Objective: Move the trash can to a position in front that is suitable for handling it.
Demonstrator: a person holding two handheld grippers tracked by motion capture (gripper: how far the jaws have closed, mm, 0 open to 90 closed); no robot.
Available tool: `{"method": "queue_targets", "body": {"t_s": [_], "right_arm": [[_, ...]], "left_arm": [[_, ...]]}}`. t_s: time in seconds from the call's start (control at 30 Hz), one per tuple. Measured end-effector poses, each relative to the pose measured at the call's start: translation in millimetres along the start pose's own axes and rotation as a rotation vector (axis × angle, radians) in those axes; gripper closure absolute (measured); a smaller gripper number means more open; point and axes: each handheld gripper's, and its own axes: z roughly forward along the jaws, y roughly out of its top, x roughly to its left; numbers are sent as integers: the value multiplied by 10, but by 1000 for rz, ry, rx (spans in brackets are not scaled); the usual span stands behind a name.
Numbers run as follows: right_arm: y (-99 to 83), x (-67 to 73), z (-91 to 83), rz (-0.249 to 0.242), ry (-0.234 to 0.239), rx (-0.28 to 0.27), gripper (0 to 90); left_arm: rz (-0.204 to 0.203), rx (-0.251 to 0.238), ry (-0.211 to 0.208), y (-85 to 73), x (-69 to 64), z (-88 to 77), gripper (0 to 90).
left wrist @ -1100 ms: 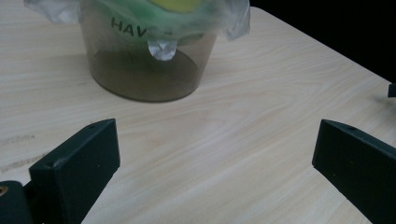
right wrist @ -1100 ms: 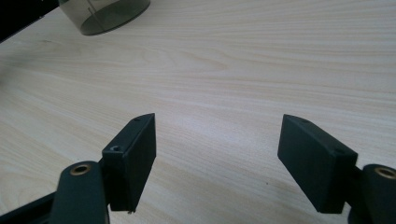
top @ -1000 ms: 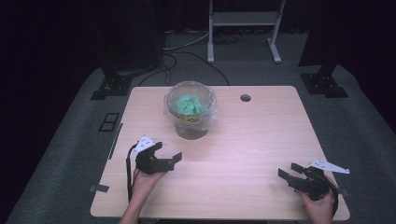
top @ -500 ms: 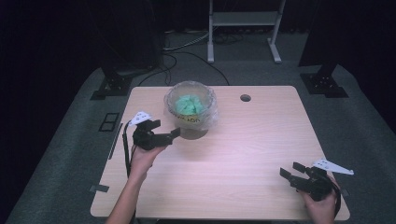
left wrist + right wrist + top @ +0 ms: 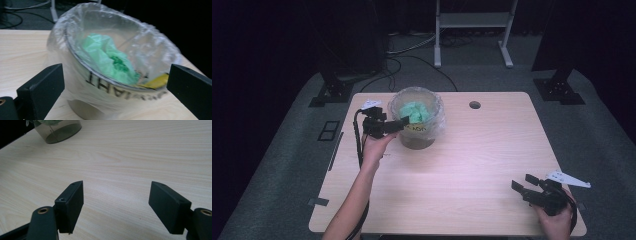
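Left gripper (image 5: 399, 121) is hovering at the left side of the bin (image 5: 417, 134), jaws spread wide and gripping nothing. In the left gripper view the jaws are flanking the bin, well apart from each other, with the bin's near wall sitting between them; can't tell if either jaw is touching the liner.

Bin is standing upright at the far side of the table (image 5: 472, 165), left of centre. A clear plastic liner (image 5: 152, 45) is draping over its rim, and crumpled green material (image 5: 105, 56) is lying inside. A yellow scrap (image 5: 156, 82) is showing against the liner, low on the right in the left gripper view. Black lettering is running along the bin wall, too blurred to read.

Right gripper (image 5: 523, 183) is sitting at the near right corner of the table, well apart from the bin, jaws also wide and holding nothing. The right gripper view is showing bare wood between the jaws, with the bin base (image 5: 60, 131) far off at the upper left.
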Motion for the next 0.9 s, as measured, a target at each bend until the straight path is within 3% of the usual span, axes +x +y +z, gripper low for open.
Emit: {"method": "queue_targets", "body": {"t_s": [0.13, 0.2, 0.33, 0.73, 0.9], "right_arm": [[-2, -14, -4, 4, 1, -2, 273], [-3, -14, -5, 4, 1, -3, 273], [-7, -2, -5, 1, 1, 0, 273], [-12, 14, -7, -4, 4, 1, 273], [-12, 22, 0, -9, 4, 5, 274]], "left_arm": [[-41, -6, 11, -10, 68, 100, 112], [-40, -6, 15, -12, 68, 112, 128], [-11, 3, 27, -20, 57, 131, 252], [-16, 18, 0, -35, 41, 68, 291], [-26, 15, -32, -106, 19, 2, 291]]}}
